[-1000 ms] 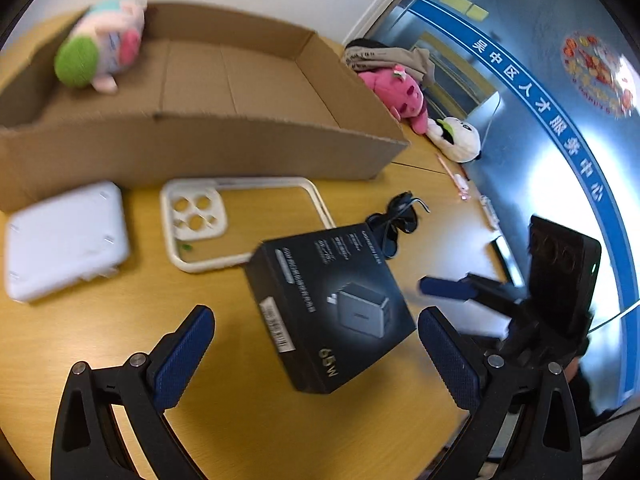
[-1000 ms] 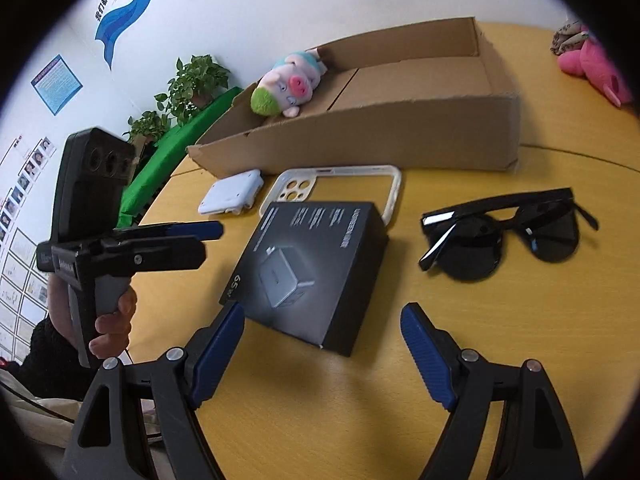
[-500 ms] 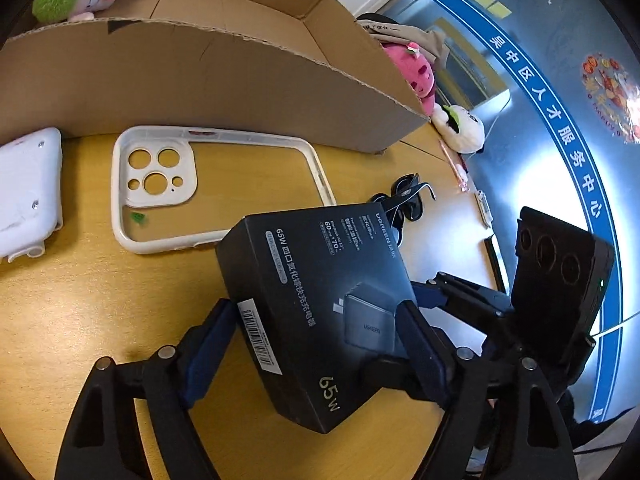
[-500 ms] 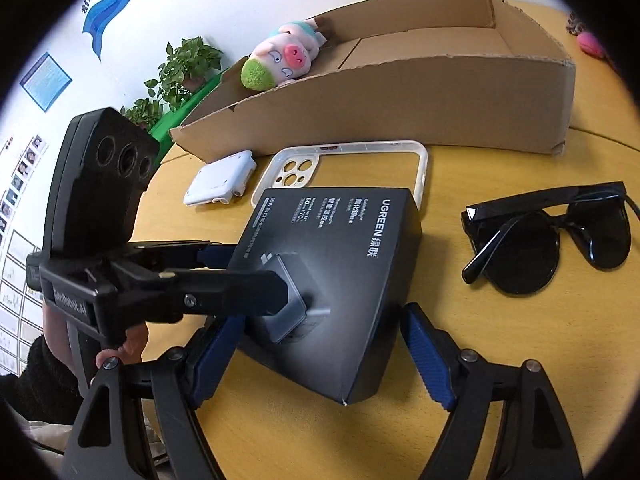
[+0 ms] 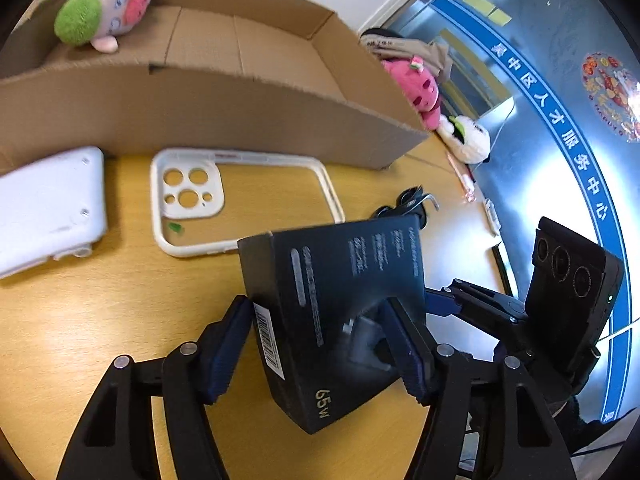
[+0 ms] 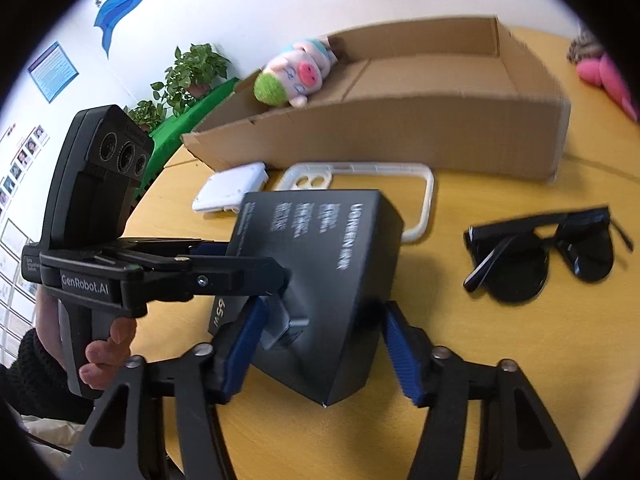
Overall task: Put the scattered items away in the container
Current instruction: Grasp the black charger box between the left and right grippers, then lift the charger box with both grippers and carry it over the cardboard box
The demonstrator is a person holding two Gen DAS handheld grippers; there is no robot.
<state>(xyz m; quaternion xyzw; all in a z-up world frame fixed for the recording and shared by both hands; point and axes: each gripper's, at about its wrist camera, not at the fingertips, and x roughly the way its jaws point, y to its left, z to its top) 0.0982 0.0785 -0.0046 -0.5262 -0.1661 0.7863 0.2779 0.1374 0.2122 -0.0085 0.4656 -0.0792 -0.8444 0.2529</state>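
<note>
A black charger box [image 5: 340,280] [image 6: 320,248] is tilted up off the yellow table, caught between both grippers. My left gripper [image 5: 318,320] is closing, its blue pads against the barcode side and the opposite face. My right gripper [image 6: 325,312] is also closing, its pads touching the box's two other sides. The open cardboard box [image 5: 200,120] [image 6: 400,132] stands behind, with a plush pig [image 5: 104,4] [image 6: 292,76] in it. A white phone case [image 5: 160,208] [image 6: 428,196], a white flat device [image 5: 48,208] [image 6: 232,190] and black sunglasses [image 6: 540,248] lie on the table.
A pink plush [image 5: 416,88] [image 6: 604,76] and a white plush [image 5: 468,140] sit beyond the carton's right end. Pens lie near the table's edge [image 5: 464,184]. A hand [image 6: 108,352] grips the left tool's handle. Potted plants [image 6: 192,76] stand by the wall.
Both grippers have narrowed from wide open onto the black charger box. The box, flat on the table a second ago, is now tipped up between them.
</note>
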